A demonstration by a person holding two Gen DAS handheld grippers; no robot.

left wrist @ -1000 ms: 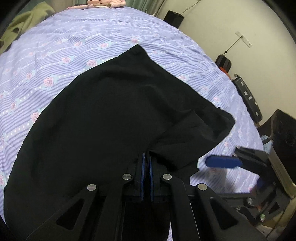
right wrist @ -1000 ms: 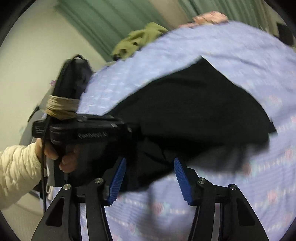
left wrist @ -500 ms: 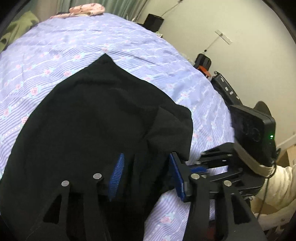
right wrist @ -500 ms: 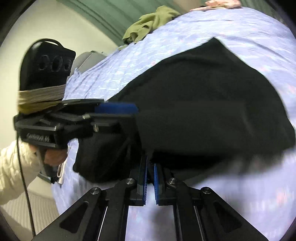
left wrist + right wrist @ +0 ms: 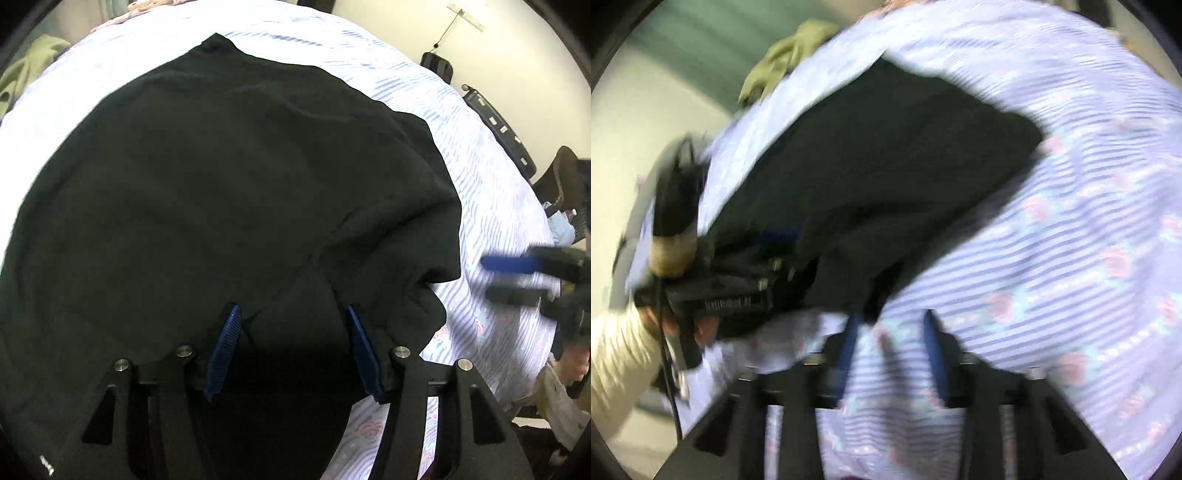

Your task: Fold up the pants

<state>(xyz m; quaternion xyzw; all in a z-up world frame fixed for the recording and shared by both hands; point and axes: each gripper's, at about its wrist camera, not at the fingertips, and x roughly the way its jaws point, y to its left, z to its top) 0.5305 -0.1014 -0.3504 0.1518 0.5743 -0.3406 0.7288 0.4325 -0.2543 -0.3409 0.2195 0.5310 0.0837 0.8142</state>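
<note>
Bed (image 5: 491, 192): striped floral sheet, bare and passable along its right side and near corner, and in a band beyond the pants.
Black pants (image 5: 229, 177): spread over most of the bed's middle, bunched at the near right edge.
Left gripper (image 5: 291, 350): jaws opening, low over the pants, cloth between its fingers (image 5: 223, 350).
Right gripper (image 5: 892, 354): jaws opening over bare sheet just beside the pants' edge, nothing between them.
Olive garment (image 5: 786, 62): heaped at the far left edge.
Dark cases (image 5: 495, 122): along the right-hand wall, off the bed.
</note>
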